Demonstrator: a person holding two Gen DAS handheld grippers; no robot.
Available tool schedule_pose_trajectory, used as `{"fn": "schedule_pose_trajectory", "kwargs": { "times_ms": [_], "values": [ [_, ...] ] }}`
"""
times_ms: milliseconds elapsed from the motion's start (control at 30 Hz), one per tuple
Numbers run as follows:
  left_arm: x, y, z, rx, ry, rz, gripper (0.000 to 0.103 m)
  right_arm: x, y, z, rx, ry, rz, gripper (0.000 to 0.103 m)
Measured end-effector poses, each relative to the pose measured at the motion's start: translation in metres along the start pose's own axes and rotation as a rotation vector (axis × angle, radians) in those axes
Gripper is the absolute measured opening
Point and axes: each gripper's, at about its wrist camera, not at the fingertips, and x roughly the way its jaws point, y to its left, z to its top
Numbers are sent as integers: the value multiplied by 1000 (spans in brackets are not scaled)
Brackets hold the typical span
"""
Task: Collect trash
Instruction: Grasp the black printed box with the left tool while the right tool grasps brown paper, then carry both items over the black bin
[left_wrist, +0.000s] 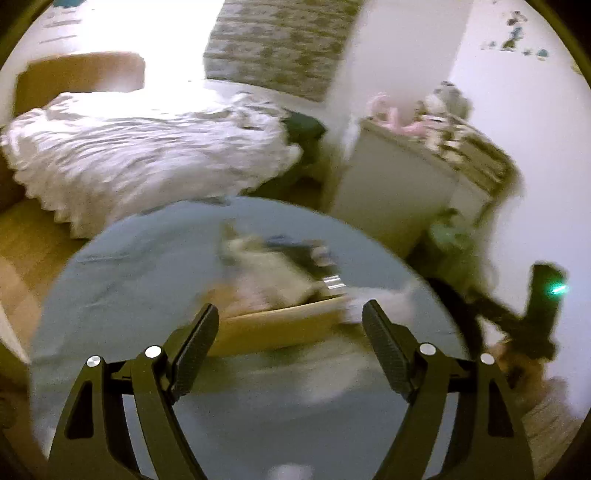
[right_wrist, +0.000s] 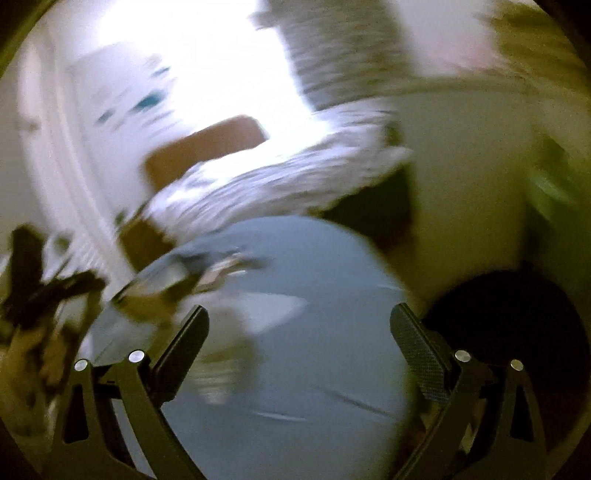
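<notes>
A round blue-grey table (left_wrist: 129, 295) fills the lower part of both views, which are motion-blurred. On it stands a shallow cardboard box (left_wrist: 280, 328) with a blurred heap of trash (left_wrist: 273, 266) in and behind it. My left gripper (left_wrist: 290, 321) is open and empty, its fingers on either side of the box's near wall, a little above it. White crumpled paper (left_wrist: 380, 299) lies right of the box. My right gripper (right_wrist: 299, 325) is open and empty over the table (right_wrist: 314, 369); the trash heap (right_wrist: 192, 273) lies to its far left. The other gripper (left_wrist: 543, 306) shows at the right edge.
A bed with a white ruffled cover (left_wrist: 147, 155) stands behind the table. A white cabinet (left_wrist: 399, 192) with toys on top is at the right by the wall. A dark round bin (right_wrist: 517, 325) sits beside the table at the right. Wooden floor (left_wrist: 29, 251) at left.
</notes>
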Motion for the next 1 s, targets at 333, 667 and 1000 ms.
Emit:
{"fn": "schedule_pose_trajectory", "kwargs": {
  "times_ms": [333,667,1000],
  "values": [
    [30,56,-10,114,144,-3,59,103,177,53,-597,272,207,69],
    [39,85,-10,-2,155,-136,23,191,241,16,-919,567,172,25],
    [38,86,-8,-15,145,-113,6,149,202,34,-615,421,197,6]
  ]
}}
